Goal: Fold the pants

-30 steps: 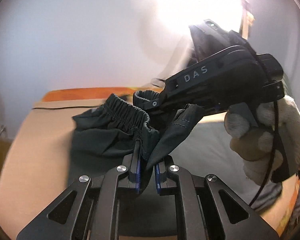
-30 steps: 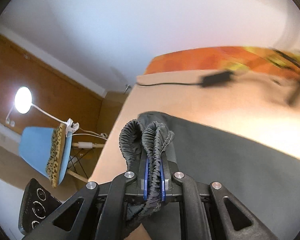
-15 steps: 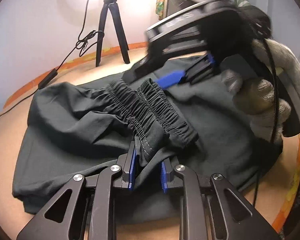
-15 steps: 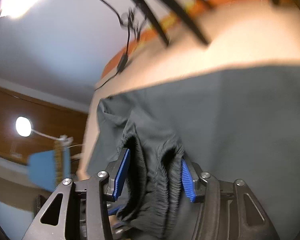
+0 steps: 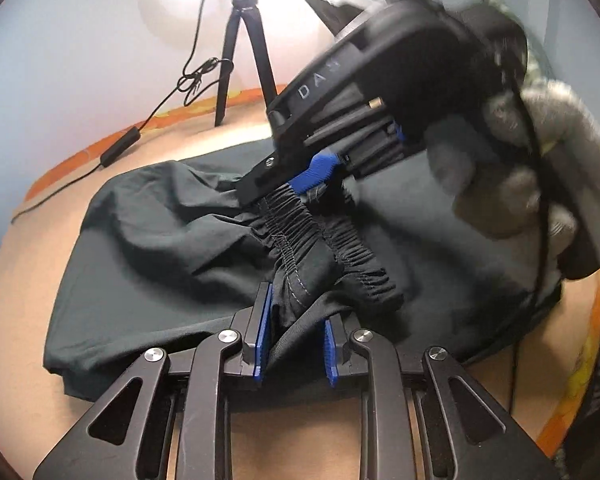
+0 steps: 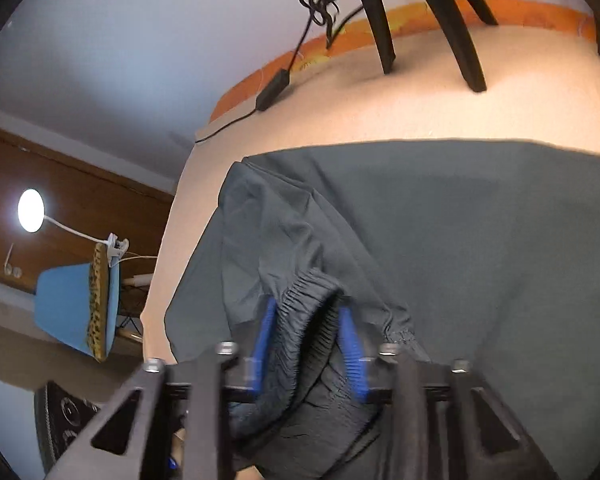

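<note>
Pants (image 5: 172, 240) of dark grey cloth lay spread on the tan counter (image 5: 20, 300), their elastic waistband (image 5: 300, 224) heaped in a ridge at mid-frame in the left wrist view. At the bottom centre of that view the left hand-held gripper (image 5: 296, 332) had its blue pads parted, with a fold of waistband cloth lying loose between them. The right hand-held gripper (image 6: 308, 344), at lower centre of its own view, likewise stood with fingers spread around the gathered waistband, not pinching it. A gloved hand (image 5: 520, 184) carried it at the right of the left wrist view. A tripod (image 5: 244, 40) stood at the upper centre. To my eye, releasing cleanly mattered now: both should draw straight back so the pads would not snag the elastic, then the ridge should be smoothed flat.
</note>
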Action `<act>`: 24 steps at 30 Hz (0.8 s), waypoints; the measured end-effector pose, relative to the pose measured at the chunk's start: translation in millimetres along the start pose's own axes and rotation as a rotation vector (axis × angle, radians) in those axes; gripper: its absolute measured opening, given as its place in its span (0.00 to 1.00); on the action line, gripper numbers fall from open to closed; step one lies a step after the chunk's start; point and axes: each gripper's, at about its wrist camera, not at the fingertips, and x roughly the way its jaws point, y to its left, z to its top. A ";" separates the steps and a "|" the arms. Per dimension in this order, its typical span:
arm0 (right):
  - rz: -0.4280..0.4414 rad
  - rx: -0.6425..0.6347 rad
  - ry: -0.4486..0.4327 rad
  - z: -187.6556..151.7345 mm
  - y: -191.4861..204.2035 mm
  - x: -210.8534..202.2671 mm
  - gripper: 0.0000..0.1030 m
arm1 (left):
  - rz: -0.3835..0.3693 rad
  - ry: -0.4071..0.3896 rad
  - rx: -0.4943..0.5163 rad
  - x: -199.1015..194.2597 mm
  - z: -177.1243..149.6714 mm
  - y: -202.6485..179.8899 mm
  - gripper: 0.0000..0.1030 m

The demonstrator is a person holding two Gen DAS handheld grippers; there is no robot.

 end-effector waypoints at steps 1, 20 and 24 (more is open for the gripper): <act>-0.008 0.000 -0.003 -2.1 0.7 -1.3 0.08 | 0.015 0.001 0.015 0.9 -1.0 -3.2 0.24; -0.043 0.099 -0.032 -36.7 -49.5 -53.5 0.23 | 0.002 -0.015 0.192 2.7 -4.8 -47.6 0.12; -0.081 0.098 -0.043 -42.3 -44.5 -60.6 0.68 | -0.015 -0.039 0.192 -1.1 -0.2 -47.6 0.11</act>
